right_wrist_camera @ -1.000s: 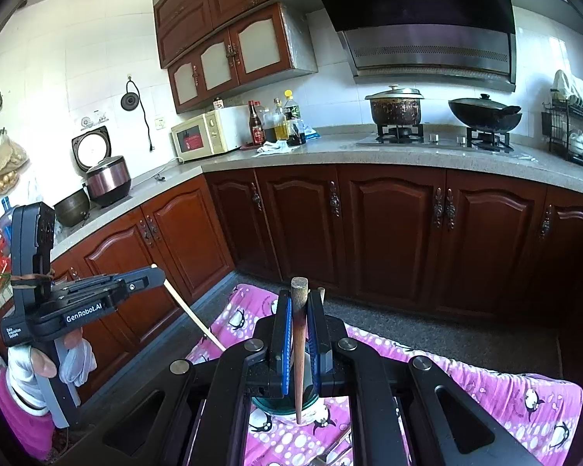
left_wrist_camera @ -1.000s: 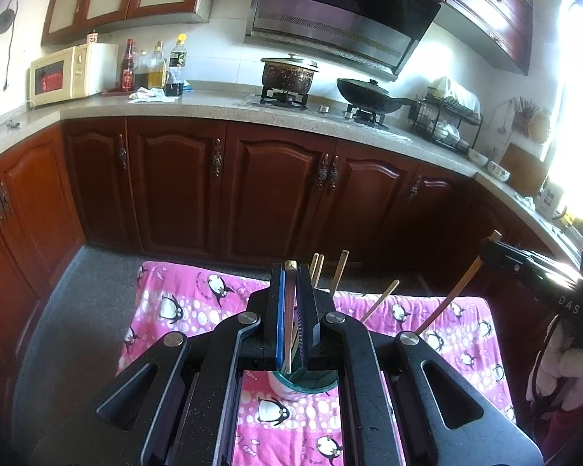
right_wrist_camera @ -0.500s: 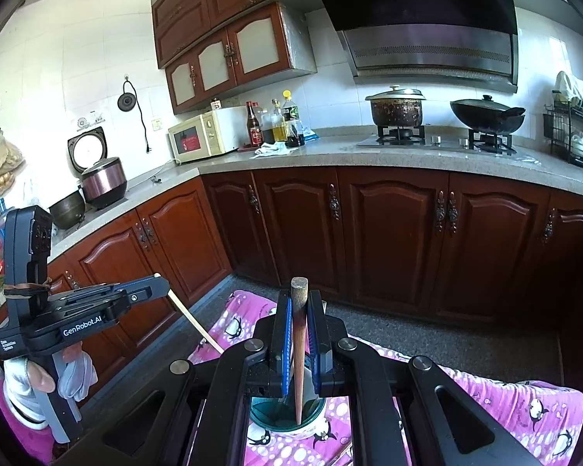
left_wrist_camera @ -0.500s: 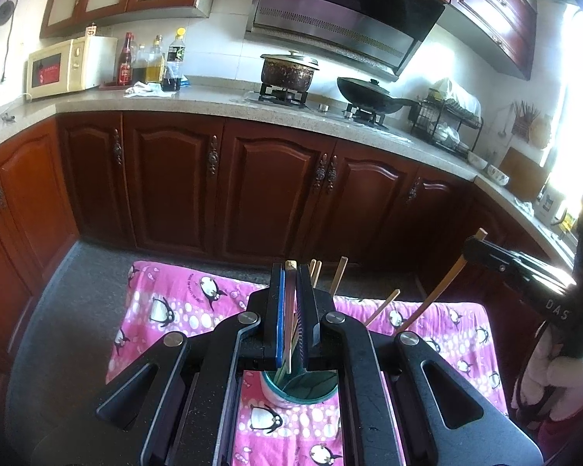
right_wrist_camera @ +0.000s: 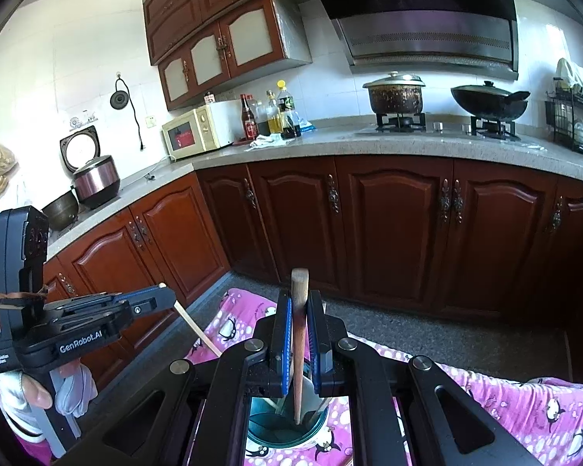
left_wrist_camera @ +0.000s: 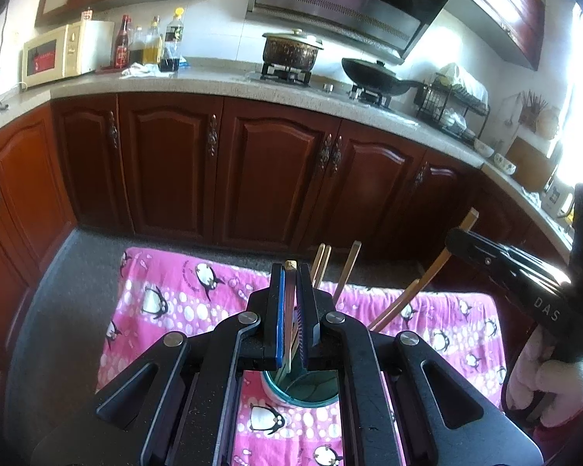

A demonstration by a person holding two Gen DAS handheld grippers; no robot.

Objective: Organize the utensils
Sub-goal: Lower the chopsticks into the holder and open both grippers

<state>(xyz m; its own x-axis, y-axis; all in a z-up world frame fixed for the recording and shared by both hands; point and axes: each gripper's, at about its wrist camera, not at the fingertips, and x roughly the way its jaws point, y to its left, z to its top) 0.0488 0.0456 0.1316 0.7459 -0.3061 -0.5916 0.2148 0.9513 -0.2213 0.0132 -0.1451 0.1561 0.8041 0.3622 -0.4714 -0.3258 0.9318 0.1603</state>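
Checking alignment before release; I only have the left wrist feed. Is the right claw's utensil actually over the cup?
Observer: Yes. In the right wrist view the right claw is shut on a wooden stick, and the stick's lower end sits inside the teal cup.
Operator: How does my left claw look from there?
Observer: The left claw is shut on a pale chopstick that slants down towards the cup. Its lower end is hidden behind the right claw's body.
Operator: What's holding it?
Observer: A hand in a white glove grips its handle at the far left.
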